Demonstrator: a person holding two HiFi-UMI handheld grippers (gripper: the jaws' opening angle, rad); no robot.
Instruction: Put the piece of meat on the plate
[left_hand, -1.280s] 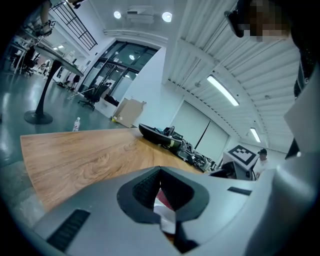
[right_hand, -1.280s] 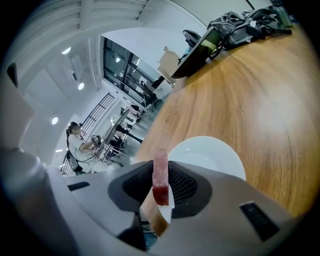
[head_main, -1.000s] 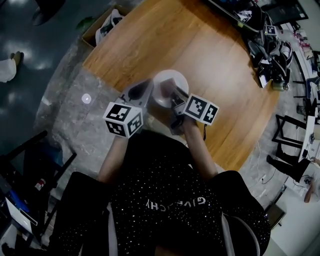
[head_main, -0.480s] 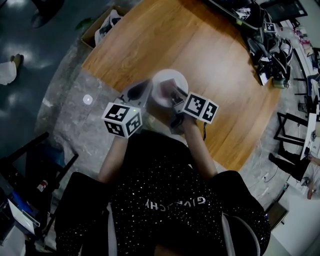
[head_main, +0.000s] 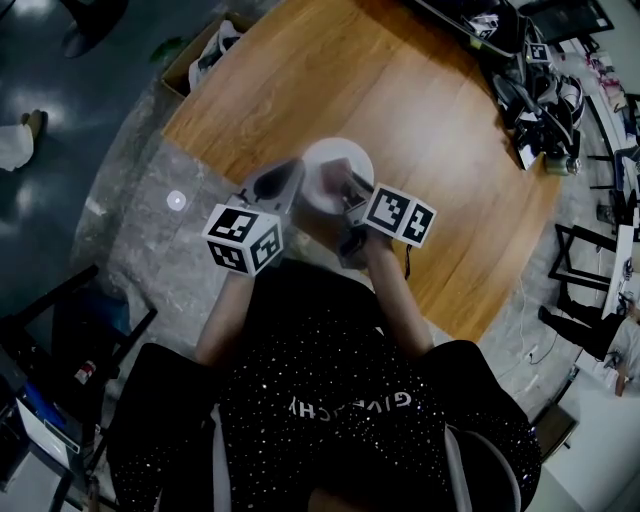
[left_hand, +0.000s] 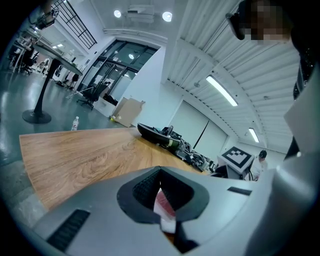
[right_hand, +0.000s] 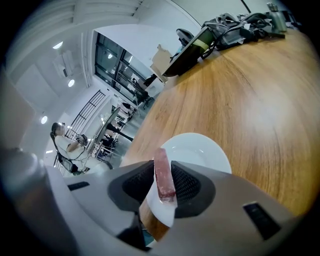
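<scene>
Your right gripper (right_hand: 161, 175) pinches the piece of meat (right_hand: 163, 176) between its pads, the strip standing on edge with its far end poking out past the jaw tips. Just beyond and below those tips sits the white plate (right_hand: 202, 152) on the wooden table (right_hand: 250, 100); whether the meat touches it can't be made out. Your left gripper (left_hand: 161, 192) has its jaws a narrow gap apart, and through that gap show a bit of pink meat and white plate.

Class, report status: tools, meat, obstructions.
Right tool shut on red rectangular meat piece, above round white plate. Left tool alongside, grip unclear. Nothing blocking plate.
</scene>
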